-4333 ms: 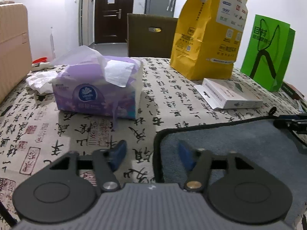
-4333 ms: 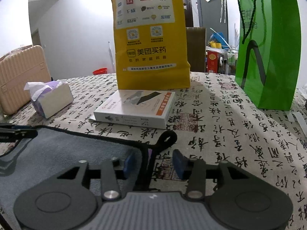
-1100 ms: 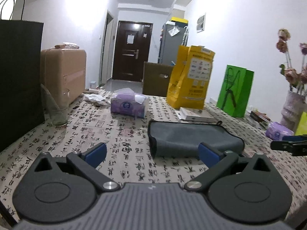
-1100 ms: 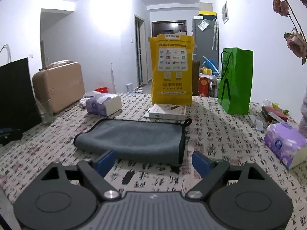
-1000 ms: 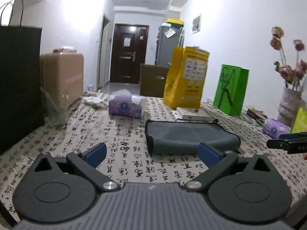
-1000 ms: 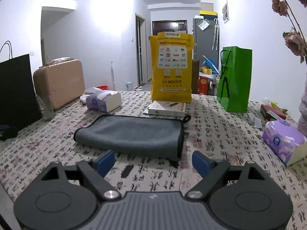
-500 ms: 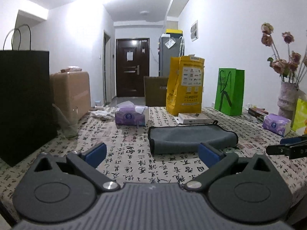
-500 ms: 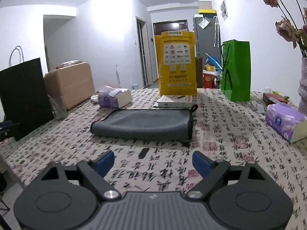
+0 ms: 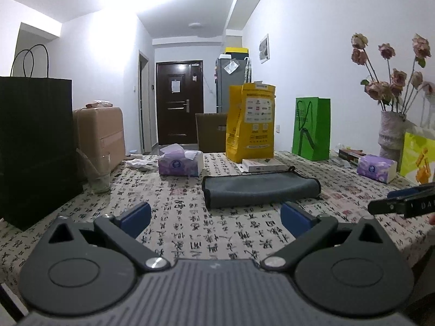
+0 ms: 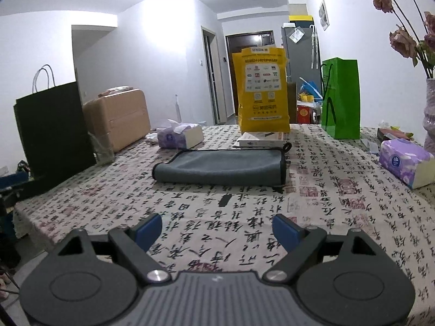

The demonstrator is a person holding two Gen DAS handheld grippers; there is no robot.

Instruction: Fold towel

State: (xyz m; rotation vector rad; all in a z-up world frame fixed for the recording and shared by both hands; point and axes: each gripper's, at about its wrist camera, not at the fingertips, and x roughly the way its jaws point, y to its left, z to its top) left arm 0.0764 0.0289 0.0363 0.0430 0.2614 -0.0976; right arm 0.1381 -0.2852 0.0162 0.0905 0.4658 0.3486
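A grey towel (image 9: 261,190) with black edging lies folded flat on the table with the calligraphy-print cloth (image 9: 190,217). It also shows in the right wrist view (image 10: 220,167). My left gripper (image 9: 214,217) is open and empty, well back from the towel near the table's front edge. My right gripper (image 10: 217,231) is open and empty, also well short of the towel. The right gripper's tip shows at the right edge of the left wrist view (image 9: 402,203).
Behind the towel are a white box (image 10: 261,139), a yellow bag (image 10: 261,89), a green bag (image 10: 341,100) and a tissue pack (image 10: 179,135). A second tissue pack (image 10: 405,160) and a flower vase (image 9: 391,133) stand right. A black bag (image 10: 54,130) and a glass (image 9: 98,174) stand left.
Both grippers have let go of the towel, opened wide and pulled back and up from it. The towel lies folded and still.
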